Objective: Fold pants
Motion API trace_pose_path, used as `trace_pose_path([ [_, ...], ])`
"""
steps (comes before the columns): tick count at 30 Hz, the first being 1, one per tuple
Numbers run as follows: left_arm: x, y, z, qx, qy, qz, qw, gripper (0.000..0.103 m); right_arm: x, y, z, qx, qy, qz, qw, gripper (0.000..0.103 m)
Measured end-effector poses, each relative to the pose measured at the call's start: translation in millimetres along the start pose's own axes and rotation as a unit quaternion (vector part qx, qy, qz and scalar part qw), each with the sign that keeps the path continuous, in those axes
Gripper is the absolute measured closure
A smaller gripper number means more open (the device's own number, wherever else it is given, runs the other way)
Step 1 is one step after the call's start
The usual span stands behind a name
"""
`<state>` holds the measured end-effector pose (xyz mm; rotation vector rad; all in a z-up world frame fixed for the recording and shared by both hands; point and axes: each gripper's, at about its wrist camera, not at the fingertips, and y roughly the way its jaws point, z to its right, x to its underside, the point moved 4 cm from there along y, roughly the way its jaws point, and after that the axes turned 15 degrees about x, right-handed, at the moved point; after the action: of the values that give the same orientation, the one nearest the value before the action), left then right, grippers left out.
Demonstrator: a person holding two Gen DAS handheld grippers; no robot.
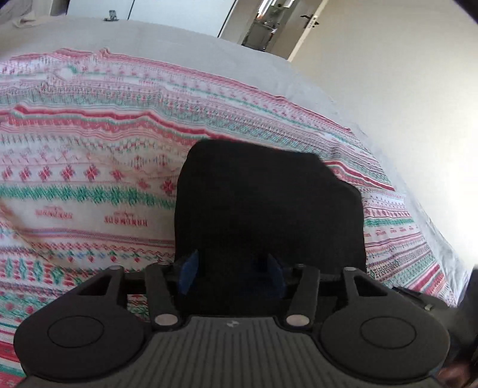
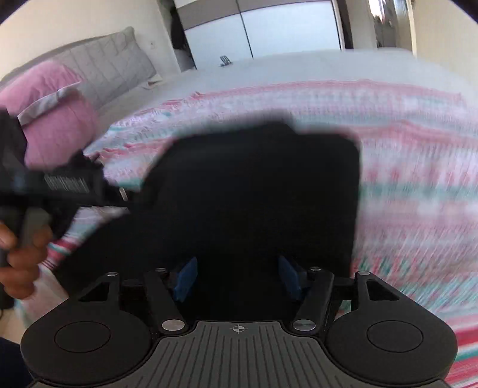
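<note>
The black pants (image 1: 269, 203) lie folded into a compact block on a patterned red, green and white blanket (image 1: 89, 155). My left gripper (image 1: 231, 271) is open just at the near edge of the block, its blue pads (image 1: 188, 273) apart over the dark cloth. In the right wrist view the pants (image 2: 254, 194) fill the middle, blurred. My right gripper (image 2: 237, 279) is open at their near edge, blue pads (image 2: 186, 279) wide apart. The left gripper's body (image 2: 68, 185) and the hand holding it show at the left.
The blanket (image 2: 403, 179) covers a grey bed (image 1: 185, 44). A pink pillow (image 2: 56, 119) and a grey pillow (image 2: 107, 65) lie at the bed's head. A white wall (image 1: 403, 89) runs along the bed's right side; a doorway (image 1: 269, 24) and wardrobe (image 2: 269, 27) stand behind.
</note>
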<state>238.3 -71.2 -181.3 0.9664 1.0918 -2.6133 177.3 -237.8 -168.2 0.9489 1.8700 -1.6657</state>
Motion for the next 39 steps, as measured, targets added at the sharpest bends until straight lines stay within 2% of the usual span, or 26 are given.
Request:
trace_pose_path([
  [1,1,-1,0,-0.017,0.004,0.0,0.9999,0.021,7,-4,2,-0.007,-0.002,0.016,1.0,0.044],
  [2,2,-1,0,-0.034,0.004,0.0,0.9994,0.016,7,-4,7,-0.012,0.011,0.011,1.0,0.044],
  [5,1,-7,-3,-0.027,-0.007,0.001,0.9996,0.017,-1,-3,3,-0.004,-0.003,-0.002,1.0,0.044],
  [8,-1,-28,-3,-0.012,-0.017,0.024,0.9995,0.019,-5,-8,11,-0.019,0.009,-0.007,1.0,0.042],
  [10,-3,-43,-7,0.003,-0.024,0.041,0.9989,0.015,-4,-18,24,-0.025,0.044,0.0,0.999,0.037],
  [12,-7,-53,-18,0.028,-0.052,0.054,0.9968,0.011,0,-26,48,-0.026,0.094,0.012,0.995,0.029],
  [16,-10,-42,-42,0.089,-0.126,0.055,0.9866,0.011,4,-23,102,-0.067,0.226,0.0,0.972,0.027],
  [19,-8,-23,-47,0.141,-0.154,0.039,0.9773,0.011,1,-9,112,-0.083,0.246,-0.023,0.965,0.026],
  [21,-5,-10,-42,0.153,-0.149,0.025,0.9766,0.011,2,5,112,-0.097,0.256,-0.044,0.961,0.026],
  [24,-2,11,-31,0.151,-0.125,-0.003,0.9805,0.008,1,22,106,-0.119,0.253,-0.058,0.958,0.026],
  [26,-3,17,-23,0.146,-0.097,-0.008,0.9846,0.003,-1,29,97,-0.127,0.243,-0.059,0.96,0.026],
  [28,-5,23,-21,0.151,-0.091,-0.015,0.9843,0.0,-6,32,90,-0.122,0.229,-0.061,0.964,0.026],
  [29,-6,25,-22,0.154,-0.096,-0.015,0.9833,0.0,-8,34,87,-0.12,0.226,-0.062,0.965,0.029],
  [30,-6,27,-23,0.157,-0.105,-0.012,0.982,0.0,-11,37,85,-0.115,0.221,-0.061,0.967,0.042],
  [31,-6,30,-23,0.155,-0.11,-0.008,0.9817,0.0,-14,37,80,-0.105,0.208,-0.059,0.971,0.048],
  [32,-5,31,-21,0.147,-0.107,-0.001,0.9833,0.001,-16,33,76,-0.096,0.192,-0.052,0.975,0.057],
  [33,-5,31,-15,0.139,-0.095,0.008,0.9857,0.006,-20,29,72,-0.092,0.181,-0.043,0.978,0.068],
  [35,-5,29,-2,0.126,-0.061,0.03,0.9897,0.023,-27,22,65,-0.096,0.17,-0.025,0.98,0.081],
  [37,-7,21,3,0.138,-0.065,0.052,0.987,0.059,-35,10,65,-0.121,0.17,-0.001,0.978,0.082],
  [39,-14,15,-3,0.154,-0.095,0.059,0.9817,0.067,-47,-4,67,-0.154,0.173,0.021,0.973,0.083],
])
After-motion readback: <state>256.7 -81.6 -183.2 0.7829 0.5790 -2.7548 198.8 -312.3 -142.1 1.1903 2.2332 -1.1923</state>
